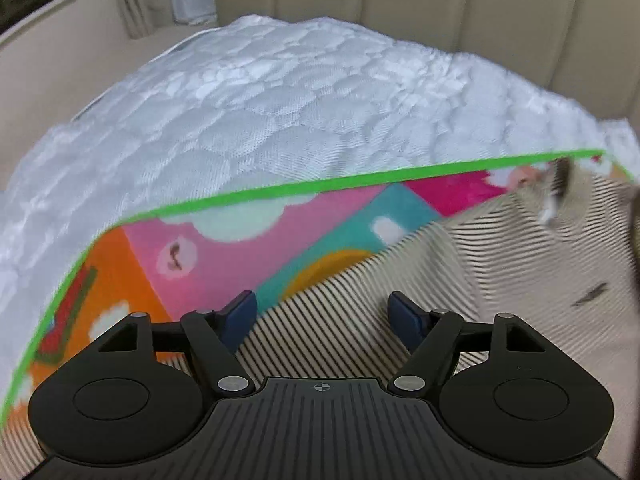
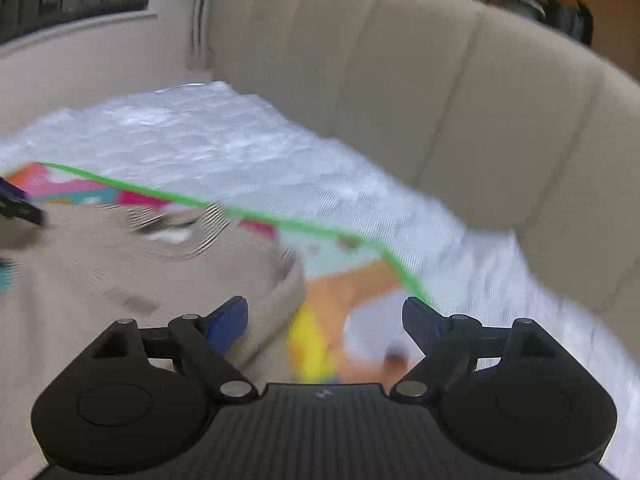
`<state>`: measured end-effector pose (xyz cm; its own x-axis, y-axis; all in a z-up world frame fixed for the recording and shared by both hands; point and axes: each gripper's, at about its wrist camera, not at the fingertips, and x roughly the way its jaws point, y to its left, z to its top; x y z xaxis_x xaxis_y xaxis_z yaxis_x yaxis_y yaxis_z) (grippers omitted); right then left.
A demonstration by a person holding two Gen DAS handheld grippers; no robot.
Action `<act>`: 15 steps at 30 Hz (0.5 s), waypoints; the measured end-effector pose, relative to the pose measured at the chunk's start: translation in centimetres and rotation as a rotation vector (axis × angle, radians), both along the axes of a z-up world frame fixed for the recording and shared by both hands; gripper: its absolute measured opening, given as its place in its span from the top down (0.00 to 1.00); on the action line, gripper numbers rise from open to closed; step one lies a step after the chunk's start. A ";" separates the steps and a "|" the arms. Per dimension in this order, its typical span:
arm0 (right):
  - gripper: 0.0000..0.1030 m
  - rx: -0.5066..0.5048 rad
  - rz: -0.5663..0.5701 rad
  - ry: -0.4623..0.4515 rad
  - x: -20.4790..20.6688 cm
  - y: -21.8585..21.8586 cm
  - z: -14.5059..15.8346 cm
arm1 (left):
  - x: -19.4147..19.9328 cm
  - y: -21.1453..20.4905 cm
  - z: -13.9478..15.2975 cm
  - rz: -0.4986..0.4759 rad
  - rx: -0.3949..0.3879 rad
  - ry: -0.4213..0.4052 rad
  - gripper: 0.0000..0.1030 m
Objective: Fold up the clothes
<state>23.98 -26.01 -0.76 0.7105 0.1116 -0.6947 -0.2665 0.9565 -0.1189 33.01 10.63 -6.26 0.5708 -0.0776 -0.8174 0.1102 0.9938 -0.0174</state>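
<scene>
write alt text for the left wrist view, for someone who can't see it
The open left gripper hovers over a striped shirt lying on a colourful play mat with a green border. The mat lies on a white quilted mattress, with a beige padded headboard behind.

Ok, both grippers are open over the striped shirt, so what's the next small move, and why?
Probably lower the left gripper onto the striped shirt edge and close. Its jaws stand open with fabric already between the blue pads, nothing gripped. The right gripper is open too, straddling the shirt's rounded edge over the colourful play mat; that view is blurred, so let it settle first.
</scene>
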 end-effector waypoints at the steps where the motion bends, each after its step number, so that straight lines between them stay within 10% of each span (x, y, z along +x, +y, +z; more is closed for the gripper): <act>1: 0.17 0.033 -0.004 0.050 -1.5 -0.5 -0.1 | -0.9 -0.2 0.4 -0.006 -0.021 -0.002 0.24; 10: 0.29 0.235 0.017 0.457 -12.2 -1.8 -3.1 | -13.0 -4.6 3.3 -0.239 -0.212 0.118 0.08; 12: 0.74 0.223 0.048 0.494 -13.1 -0.5 -4.1 | -15.0 -5.6 2.8 -0.266 -0.282 0.179 0.07; 15: 0.85 0.239 0.079 0.432 -14.2 0.6 -1.7 | -17.1 -7.2 1.5 -0.282 -0.325 0.260 0.07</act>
